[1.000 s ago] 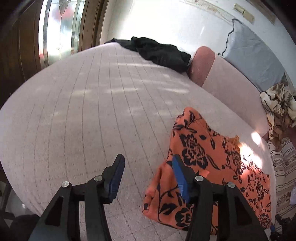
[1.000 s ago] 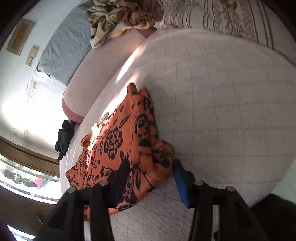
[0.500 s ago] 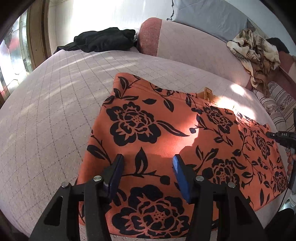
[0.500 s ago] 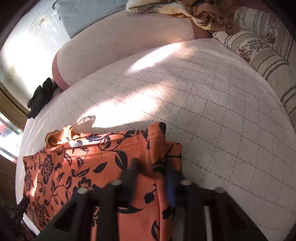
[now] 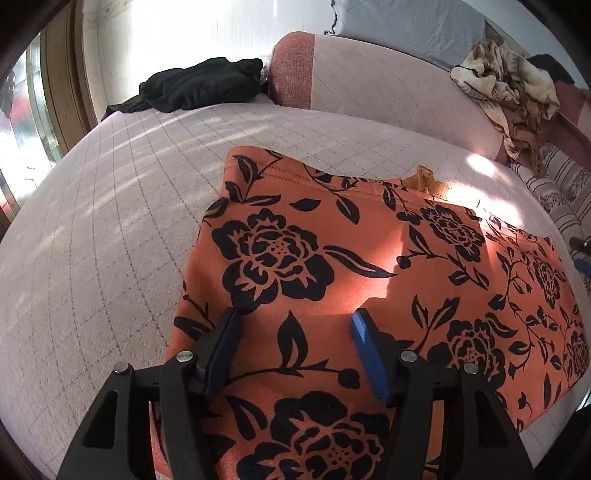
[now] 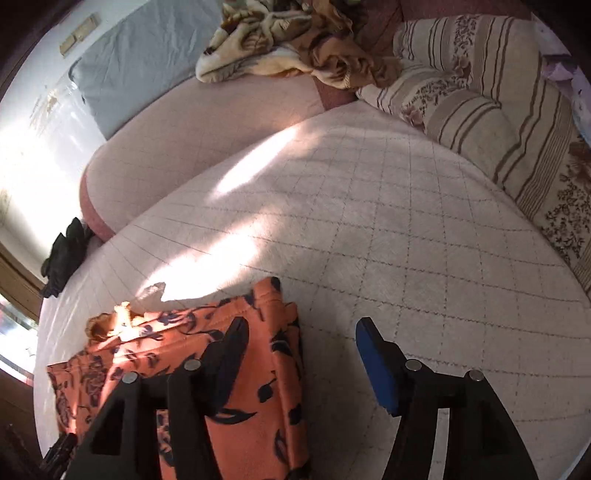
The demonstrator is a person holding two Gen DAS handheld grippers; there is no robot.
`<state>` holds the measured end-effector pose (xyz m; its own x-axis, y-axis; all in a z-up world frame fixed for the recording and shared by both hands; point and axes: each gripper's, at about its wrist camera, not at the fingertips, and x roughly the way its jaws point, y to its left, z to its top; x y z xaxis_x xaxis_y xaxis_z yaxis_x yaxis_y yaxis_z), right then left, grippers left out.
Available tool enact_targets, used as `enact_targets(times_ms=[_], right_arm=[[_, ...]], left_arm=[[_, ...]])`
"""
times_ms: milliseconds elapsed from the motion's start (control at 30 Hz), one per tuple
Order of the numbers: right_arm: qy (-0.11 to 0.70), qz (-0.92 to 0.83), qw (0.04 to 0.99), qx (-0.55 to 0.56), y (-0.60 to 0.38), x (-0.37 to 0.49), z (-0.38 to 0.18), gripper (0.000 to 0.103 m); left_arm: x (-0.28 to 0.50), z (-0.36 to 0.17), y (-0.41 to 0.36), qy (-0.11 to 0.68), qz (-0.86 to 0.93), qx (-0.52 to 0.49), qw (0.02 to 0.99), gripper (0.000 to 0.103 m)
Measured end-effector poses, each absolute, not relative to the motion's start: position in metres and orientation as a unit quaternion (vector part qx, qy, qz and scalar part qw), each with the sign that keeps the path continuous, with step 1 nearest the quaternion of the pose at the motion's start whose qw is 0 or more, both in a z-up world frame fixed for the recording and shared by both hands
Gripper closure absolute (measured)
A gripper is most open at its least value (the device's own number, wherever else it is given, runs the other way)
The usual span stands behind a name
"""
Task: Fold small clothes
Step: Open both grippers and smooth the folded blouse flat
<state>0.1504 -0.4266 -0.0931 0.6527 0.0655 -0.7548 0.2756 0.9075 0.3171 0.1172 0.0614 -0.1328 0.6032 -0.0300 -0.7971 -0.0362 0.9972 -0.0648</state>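
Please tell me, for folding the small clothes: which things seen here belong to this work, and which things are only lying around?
Belonging to the job:
- orange floral garment, spread flat on the quilted bed cover
- left gripper, jaws open above the garment
- right gripper, jaws just opened, nothing between them

Only lying about:
- black garment
- crumpled brown-and-cream blanket
- striped floral cushion
- grey pillow

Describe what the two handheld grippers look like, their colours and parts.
Both look alike. The left gripper has two black angular fingers with cut-out slots, each fastened by silver round-headed screws, and flat blue pads on the inner faces. The right gripper is the same build: black fingers, silver screws, blue pads. No cables, markings or sleeves show.
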Motion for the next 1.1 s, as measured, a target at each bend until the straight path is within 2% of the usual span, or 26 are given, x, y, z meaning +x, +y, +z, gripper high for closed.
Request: enact_targets(times_ms=[167, 233, 300, 333, 400, 500, 567, 633, 667, 700, 733, 833, 933, 1100], right_arm=[[0.386, 0.094, 0.877, 0.271, -0.382, 0.110, -0.055, 0.038], [0.396, 0.139, 0.853, 0.310, -0.370, 0.097, -0.069, 0.038], [0.423, 0.117, 0.836, 0.329, -0.369, 0.088, -0.104, 0.036], [0.450, 0.078, 0.826, 0.329, -0.374, 0.086, -0.128, 0.039], [0.437, 0.063, 0.815, 0.375, -0.390, 0.078, -0.145, 0.054], [0.417, 0.061, 0.826, 0.373, -0.389, 0.070, -0.114, 0.033], [0.397, 0.091, 0.841, 0.355, -0.382, 0.064, -0.098, 0.030], [0.407, 0.089, 0.840, 0.347, -0.380, 0.061, -0.108, 0.026], [0.434, 0.070, 0.828, 0.348, -0.383, 0.062, -0.125, 0.026], [0.454, 0.059, 0.809, 0.368, -0.389, 0.062, -0.143, 0.033], [0.438, 0.057, 0.809, 0.387, -0.395, 0.059, -0.143, 0.036], [0.424, 0.059, 0.822, 0.376, -0.396, 0.063, -0.113, 0.032], [0.419, 0.109, 0.824, 0.365, -0.393, 0.090, -0.094, 0.031], [0.457, 0.155, 0.780, 0.398, -0.402, 0.172, -0.123, 0.030]], left_arm=[[0.101, -0.103, 0.073, 0.406, -0.002, -0.087, 0.910, 0.040], [0.095, -0.103, 0.077, 0.399, 0.004, -0.080, 0.913, 0.036], [0.103, -0.125, 0.083, 0.439, 0.020, -0.076, 0.895, 0.034], [0.107, -0.137, 0.085, 0.457, 0.030, -0.068, 0.886, 0.034], [0.103, -0.127, 0.087, 0.442, 0.041, -0.051, 0.895, 0.034], [0.089, -0.100, 0.095, 0.403, 0.038, -0.088, 0.910, 0.034], [0.082, -0.097, 0.096, 0.391, 0.038, -0.077, 0.916, 0.033], [0.087, -0.120, 0.099, 0.434, 0.040, -0.072, 0.897, 0.030], [0.095, -0.138, 0.101, 0.477, 0.045, -0.072, 0.875, 0.028], [0.094, -0.141, 0.107, 0.469, 0.041, -0.093, 0.877, 0.028], [0.092, -0.134, 0.110, 0.458, 0.048, -0.104, 0.882, 0.028], [0.087, -0.108, 0.108, 0.415, 0.064, -0.090, 0.903, 0.028], [0.088, -0.098, 0.097, 0.405, 0.047, -0.094, 0.908, 0.028], [0.099, -0.123, 0.076, 0.437, 0.014, -0.081, 0.896, 0.028]])
